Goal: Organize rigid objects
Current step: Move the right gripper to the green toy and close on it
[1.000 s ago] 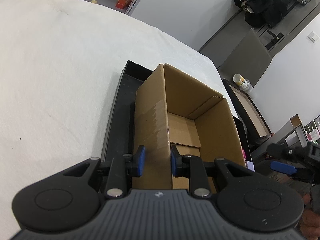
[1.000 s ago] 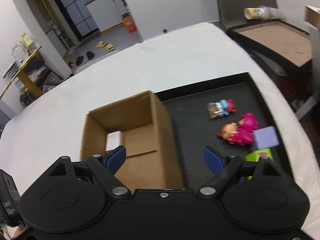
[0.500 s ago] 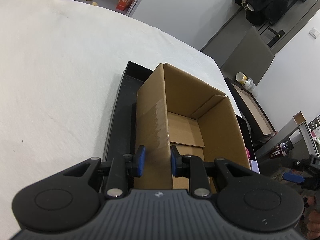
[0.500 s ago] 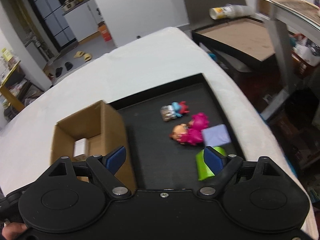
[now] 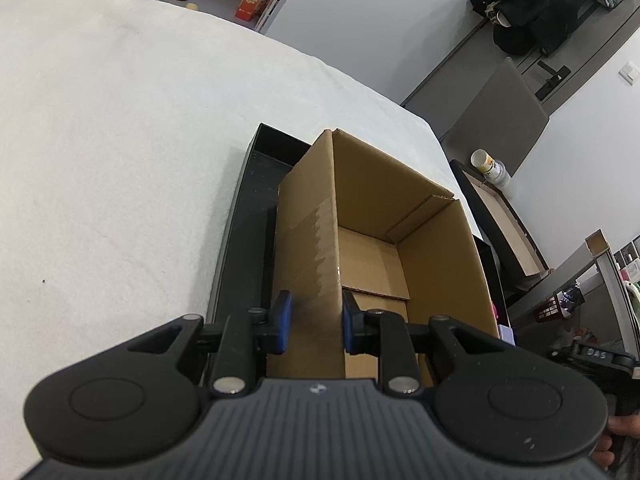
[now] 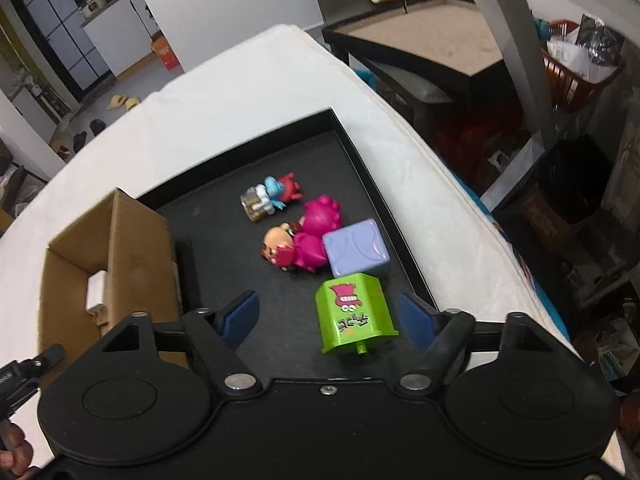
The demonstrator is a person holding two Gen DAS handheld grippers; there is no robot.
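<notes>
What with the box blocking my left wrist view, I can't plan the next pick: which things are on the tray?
Observer: Four toys lie on the tray: a green block, a purple cube, a pink figure and a blue-red figure.
Operator: How is the right gripper placed?
Observer: It is open, and the green block sits between its fingers in the right wrist view. I cannot tell whether it is down at the block's height.
Operator: Is anything in the box?
Observer: Yes, a white item lies inside, against one wall.
</notes>
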